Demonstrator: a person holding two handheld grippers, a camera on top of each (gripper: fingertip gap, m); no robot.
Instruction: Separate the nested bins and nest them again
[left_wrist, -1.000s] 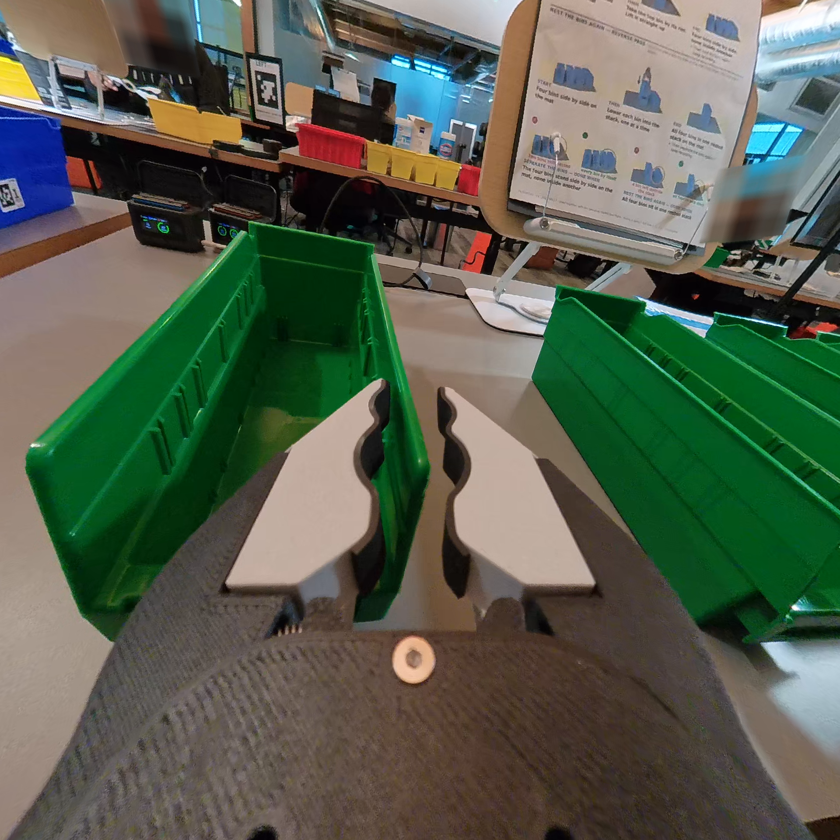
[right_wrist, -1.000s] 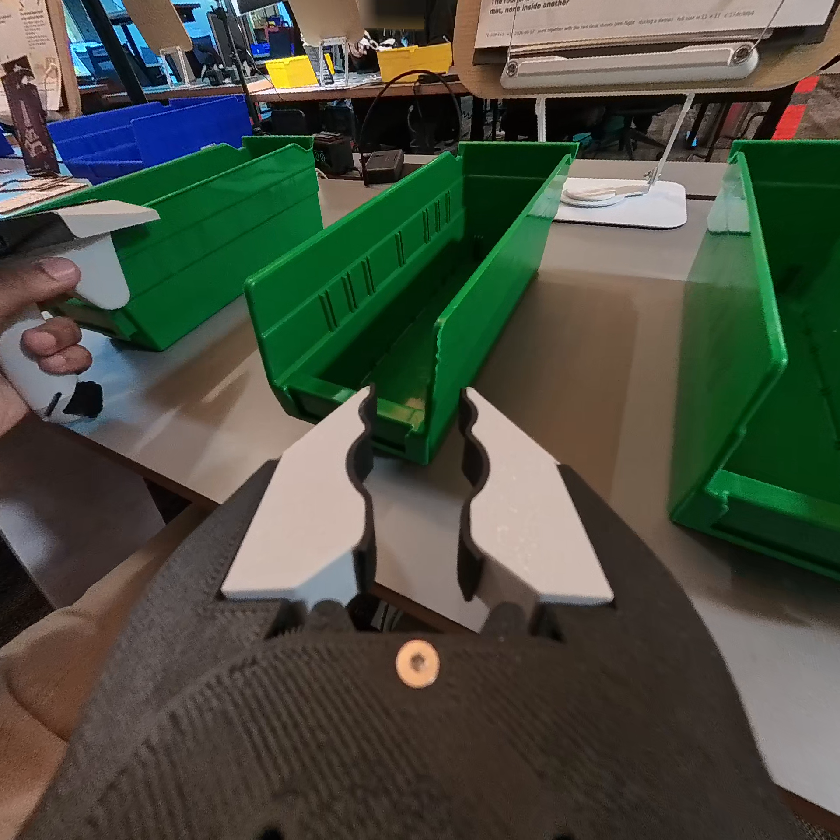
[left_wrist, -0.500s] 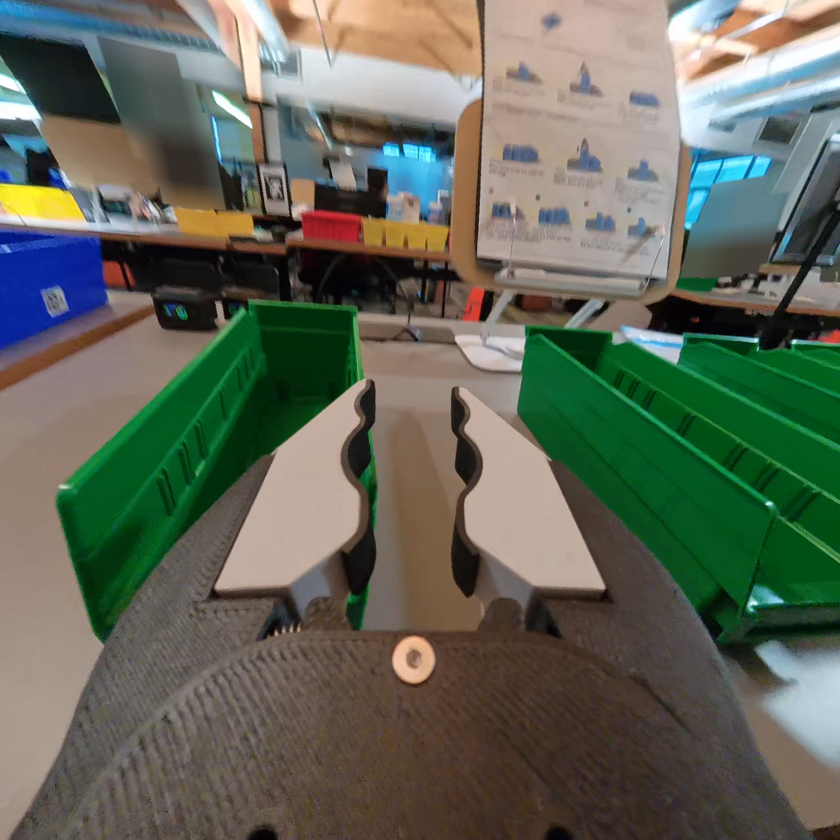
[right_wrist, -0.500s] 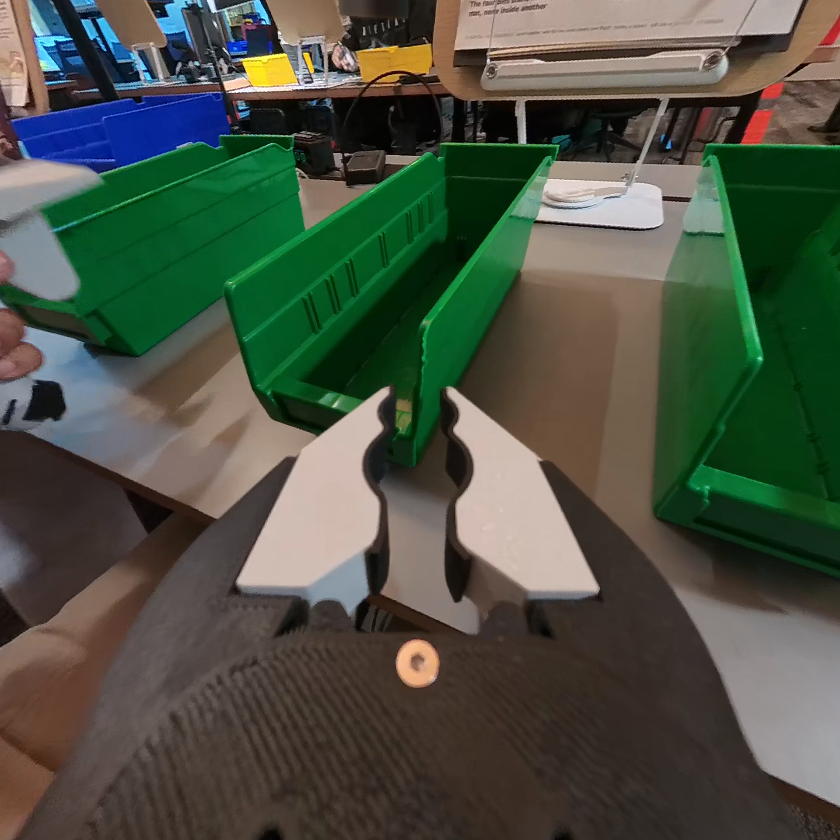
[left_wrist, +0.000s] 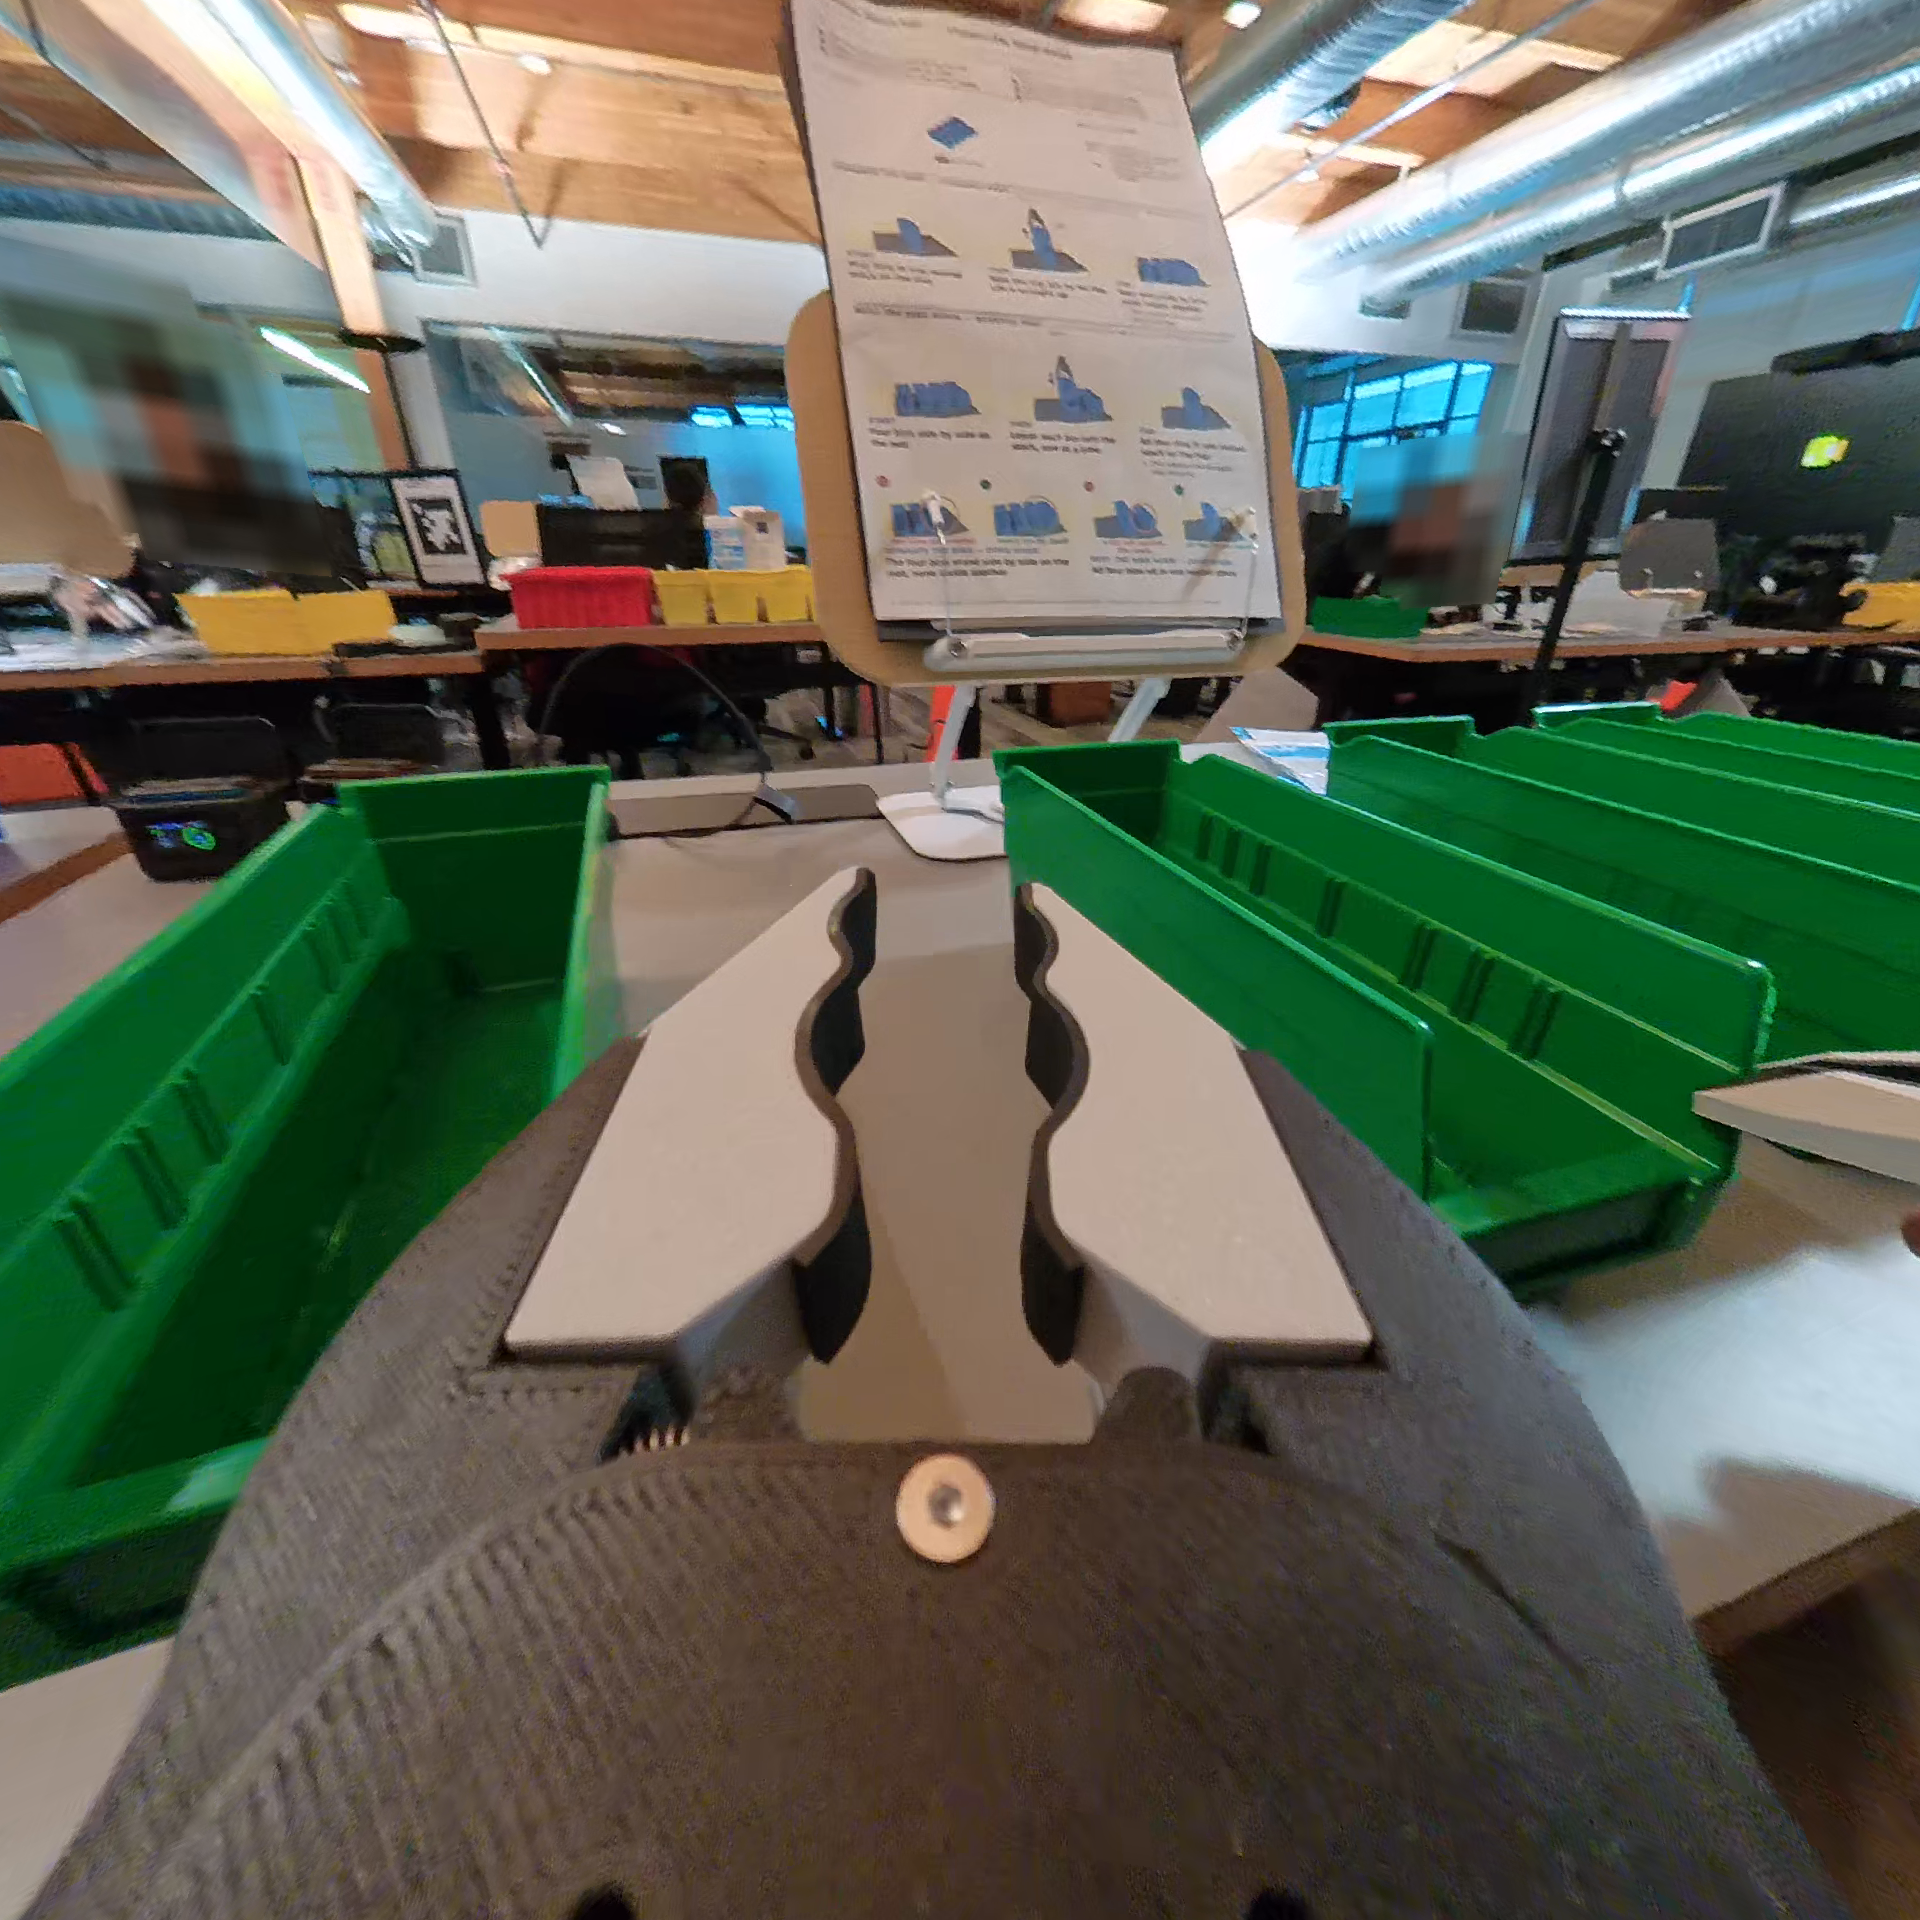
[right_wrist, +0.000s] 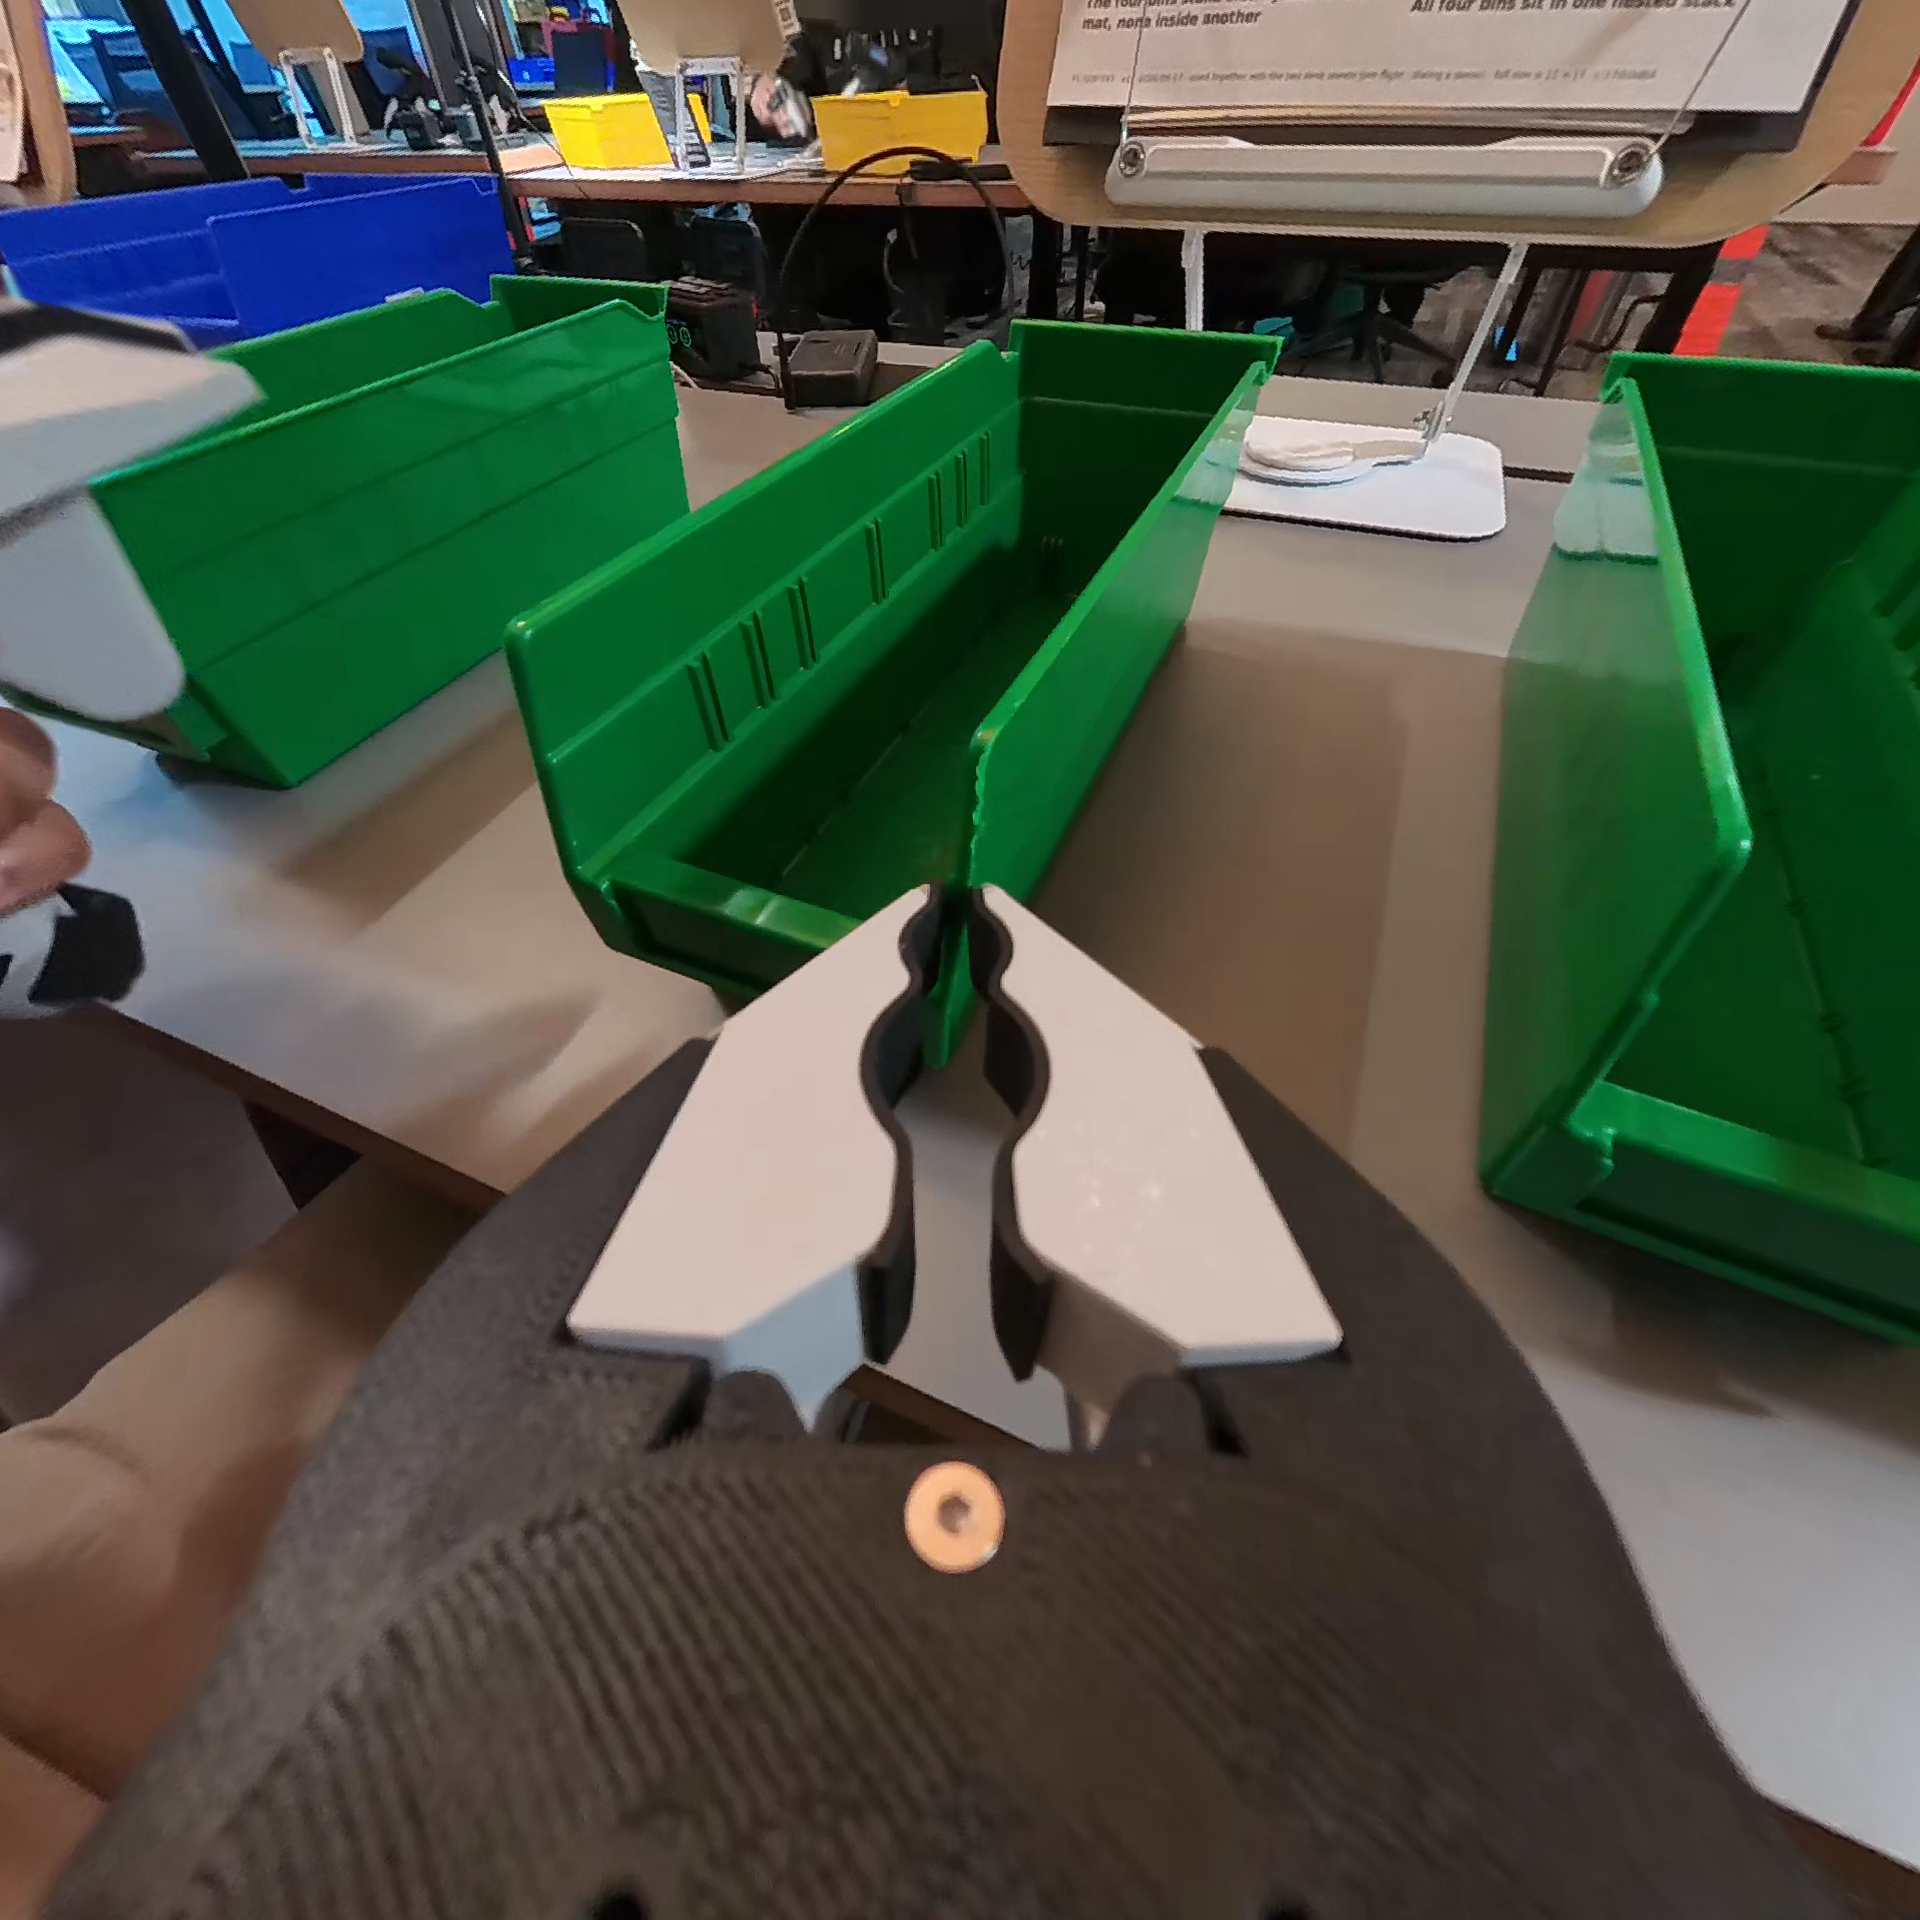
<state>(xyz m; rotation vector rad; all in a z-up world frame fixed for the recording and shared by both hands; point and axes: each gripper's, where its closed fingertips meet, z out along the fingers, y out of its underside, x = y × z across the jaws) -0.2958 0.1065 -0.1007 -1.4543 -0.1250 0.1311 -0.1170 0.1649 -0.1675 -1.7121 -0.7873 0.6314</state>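
You have four green bins (left_wrist: 1299, 997) on the tabletop (left_wrist: 935, 904), two claws (left_wrist: 943, 909), and one instruction stand (left_wrist: 1039, 468).

Glossy green bins (right_wrist: 831, 665) are sitting on a grey counter (right_wrist: 1299, 831), facing pale-grey fingers (right_wrist: 790, 1143) lined in black.

A white printed instruction sheet (left_wrist: 1049, 395) sits clipped on a tan board stand (left_wrist: 940, 821) on the grey table (left_wrist: 1714, 1382). Behind stand blue plastic bins (right_wrist: 260, 249), yellow plastic bins (left_wrist: 286, 618) and a red plastic basket (left_wrist: 579, 595).
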